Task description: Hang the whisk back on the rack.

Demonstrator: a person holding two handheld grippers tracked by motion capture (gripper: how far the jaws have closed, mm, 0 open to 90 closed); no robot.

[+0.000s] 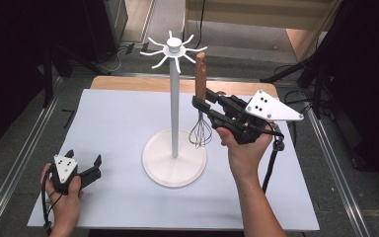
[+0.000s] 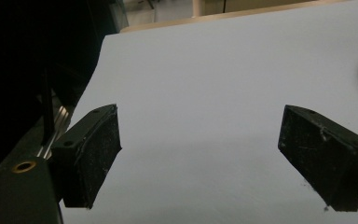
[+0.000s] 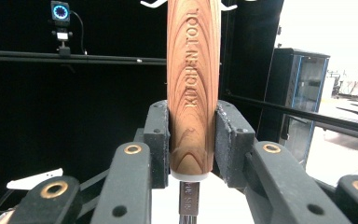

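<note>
Black left gripper [image 1: 81,170], lower left of the high view, rests on the white worktop [image 1: 113,123] with fingers [image 2: 91,156] released and nothing between them. Right gripper [image 1: 203,104], right of centre, fingers [image 3: 157,140] clenched on the whisk [image 1: 201,98]: wooden handle upright, stamped "KITCHEN TOOL", wire head hanging below. Behind it, centre frame, white hook stand [image 1: 174,106] with radial prongs on top. Likely risk: handle end knocking a prong and tipping the stand, or the smooth wood slipping down through the pads.

The bench [image 1: 113,123] is watched from above, looking forward and down. The left claw [image 2: 198,154] is looked along from close, low over the bench. The whisk [image 3: 193,84], seen in both, is viewed point-blank along the right claw [image 3: 193,140].
</note>
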